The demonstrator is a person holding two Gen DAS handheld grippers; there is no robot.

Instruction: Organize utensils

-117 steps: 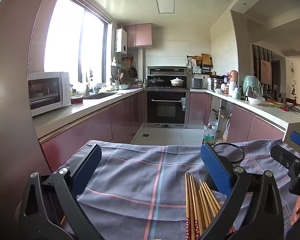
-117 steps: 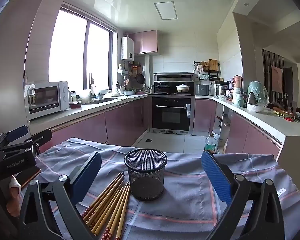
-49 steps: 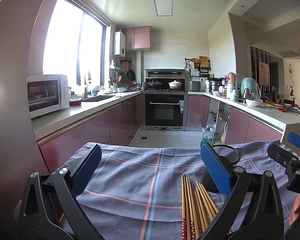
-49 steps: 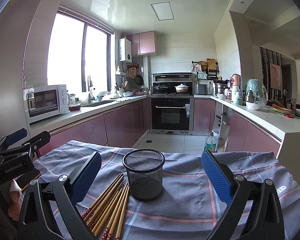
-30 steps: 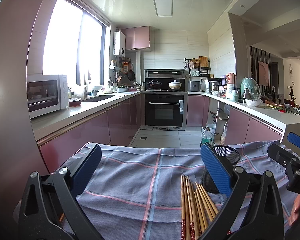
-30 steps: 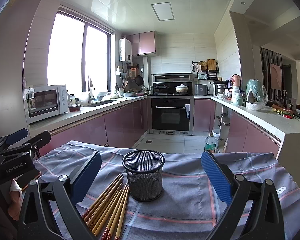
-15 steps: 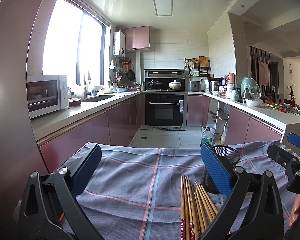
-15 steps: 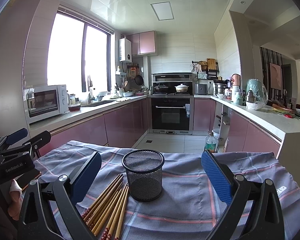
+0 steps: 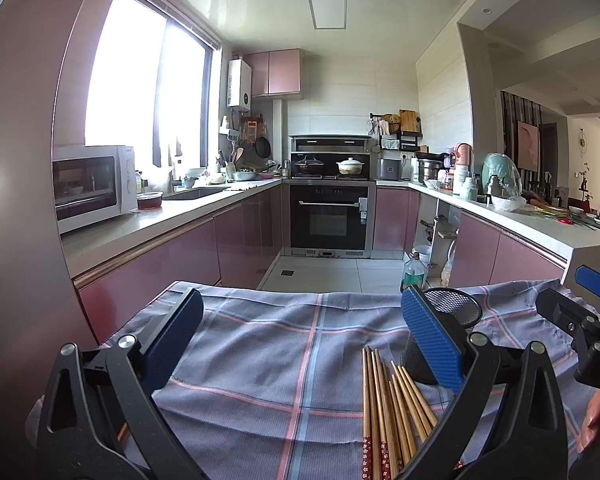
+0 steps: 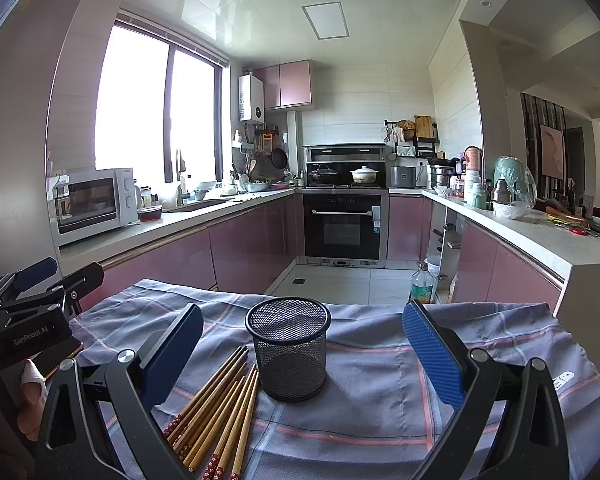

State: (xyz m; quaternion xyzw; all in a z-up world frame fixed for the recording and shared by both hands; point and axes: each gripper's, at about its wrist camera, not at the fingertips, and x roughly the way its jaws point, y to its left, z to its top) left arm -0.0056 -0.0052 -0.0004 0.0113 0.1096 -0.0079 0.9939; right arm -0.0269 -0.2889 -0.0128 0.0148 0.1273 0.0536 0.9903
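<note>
Both grippers, left gripper (image 9: 300, 344) and right gripper (image 10: 302, 354), are spread wide and grasp nothing. Brown wooden chopsticks (image 10: 216, 412) lie on the cloth-covered surface (image 10: 380, 392), pointing away (slightly fanned), left of the black mesh cup (image 10: 288, 348); the right gripper seems nearer.

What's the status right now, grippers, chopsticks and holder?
Left gripper open, empty. Right gripper open, empty. Chopsticks lie bundled on the plaid cloth beside the upright mesh holder, none in it. Nothing blocks them.
</note>
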